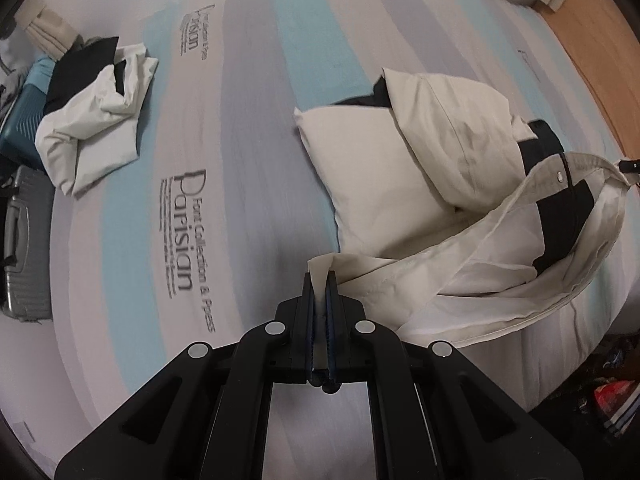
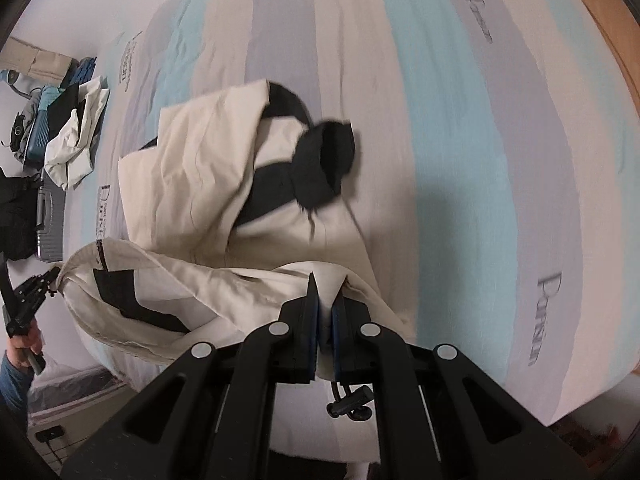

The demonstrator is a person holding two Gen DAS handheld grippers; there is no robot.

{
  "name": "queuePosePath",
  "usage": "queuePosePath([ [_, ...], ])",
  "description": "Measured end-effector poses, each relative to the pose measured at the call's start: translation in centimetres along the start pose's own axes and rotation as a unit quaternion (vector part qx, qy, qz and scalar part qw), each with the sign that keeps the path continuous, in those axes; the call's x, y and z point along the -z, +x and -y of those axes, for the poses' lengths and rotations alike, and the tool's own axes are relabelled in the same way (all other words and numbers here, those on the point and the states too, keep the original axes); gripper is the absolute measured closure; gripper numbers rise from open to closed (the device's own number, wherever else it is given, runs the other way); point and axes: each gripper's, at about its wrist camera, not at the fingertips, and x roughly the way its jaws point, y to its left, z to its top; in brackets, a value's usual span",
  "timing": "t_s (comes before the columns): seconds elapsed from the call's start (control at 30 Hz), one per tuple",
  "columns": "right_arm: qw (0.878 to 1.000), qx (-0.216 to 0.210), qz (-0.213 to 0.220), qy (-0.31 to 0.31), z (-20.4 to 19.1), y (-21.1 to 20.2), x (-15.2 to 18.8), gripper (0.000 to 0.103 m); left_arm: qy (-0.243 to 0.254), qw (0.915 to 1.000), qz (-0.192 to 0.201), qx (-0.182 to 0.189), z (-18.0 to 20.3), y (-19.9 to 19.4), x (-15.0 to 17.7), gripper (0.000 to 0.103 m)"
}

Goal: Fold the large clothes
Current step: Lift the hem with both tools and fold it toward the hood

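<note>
A large cream and black jacket (image 1: 400, 168) lies bunched on the striped bed sheet (image 1: 248, 128), and its near hem is lifted off the bed. My left gripper (image 1: 320, 280) is shut on one end of that hem. At the right edge of the left wrist view the right gripper's tip (image 1: 630, 166) shows at the other end. In the right wrist view the jacket (image 2: 192, 168) lies ahead, its black cuff (image 2: 324, 160) blurred. My right gripper (image 2: 326, 292) is shut on the cream hem. At the far left, the left gripper (image 2: 36, 286) sits in a hand (image 2: 24, 340).
A second cream and black garment (image 1: 96, 120) lies crumpled at the bed's far left edge. A teal suitcase (image 1: 22, 120) and a grey one (image 1: 24, 240) stand beside it. A wooden floor (image 1: 592, 40) runs along the right. Clutter (image 1: 616, 396) lies on the floor at lower right.
</note>
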Motion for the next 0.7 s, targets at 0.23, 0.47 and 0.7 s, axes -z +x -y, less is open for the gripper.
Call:
queuePosePath([
  [0.23, 0.999, 0.013, 0.031, -0.003, -0.8, 0.2, -4.0, 0.099, 0.005, 0.9998, 0.020, -0.002, -0.9, 0.9, -4.1, 0.099],
  [0.47, 0.998, 0.023, 0.052, 0.008, -0.7, 0.8, -7.9, 0.099, -0.003, 0.9995, 0.032, -0.004, -2.4, 2.1, -8.8, 0.099],
  [0.7, 0.997, 0.040, 0.058, 0.007, -1.1, 3.1, -11.9, 0.099, -0.019, 0.9994, 0.029, -0.011, -3.5, 5.6, -12.6, 0.099],
])
